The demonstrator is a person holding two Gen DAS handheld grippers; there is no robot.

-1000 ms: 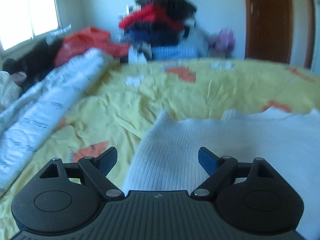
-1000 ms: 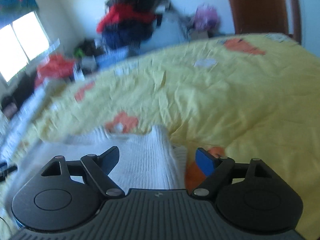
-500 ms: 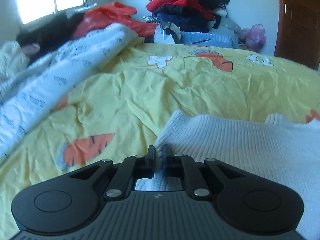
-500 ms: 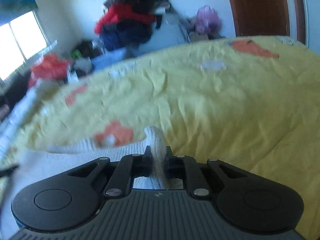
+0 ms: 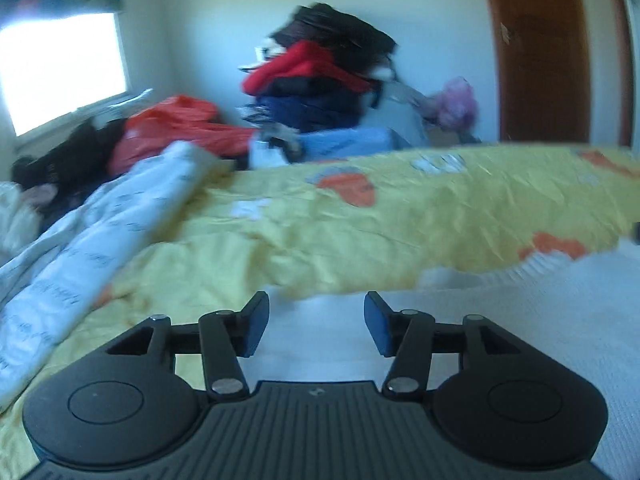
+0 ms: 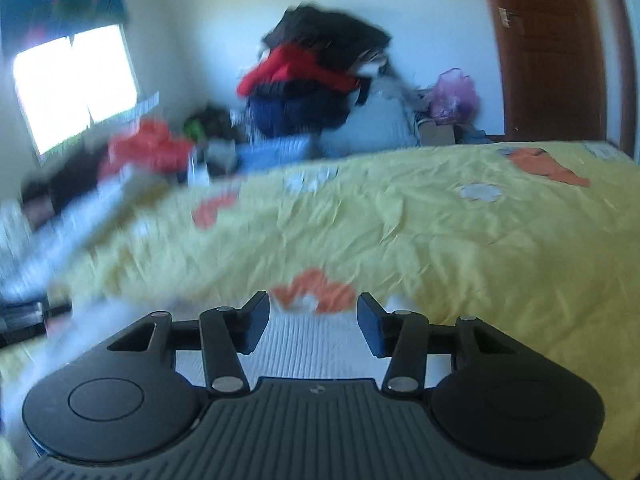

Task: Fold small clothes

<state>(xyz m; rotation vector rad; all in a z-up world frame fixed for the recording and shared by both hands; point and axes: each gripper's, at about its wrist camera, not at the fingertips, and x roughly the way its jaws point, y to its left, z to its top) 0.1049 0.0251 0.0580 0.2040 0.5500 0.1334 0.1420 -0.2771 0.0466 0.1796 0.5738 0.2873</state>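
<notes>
A white ribbed knit garment [image 5: 500, 312] lies flat on the yellow bedspread [image 5: 360, 232]. In the left wrist view my left gripper [image 5: 315, 326] hovers over the garment's near left part; its jaws are opening, and the knit lies below them without touching the blue pads. The right wrist view shows the same garment [image 6: 316, 344] under my right gripper [image 6: 313, 325], close to a far edge by an orange print. Its jaws are opening too, with nothing pinched between the fingers. Both views are blurred by motion.
A rolled white quilt [image 5: 92, 232] runs along the bed's left side. Beyond the bed a tall heap of red, dark and blue clothes [image 5: 320, 80] stands by the wall. A brown door [image 5: 548, 52] is at the right, a bright window [image 5: 60, 76] at the left.
Both grippers shut on the white garment's edges half a second ago. Since then both have let go, their jaws have spread, and both cameras have swung sideways over the garment.
</notes>
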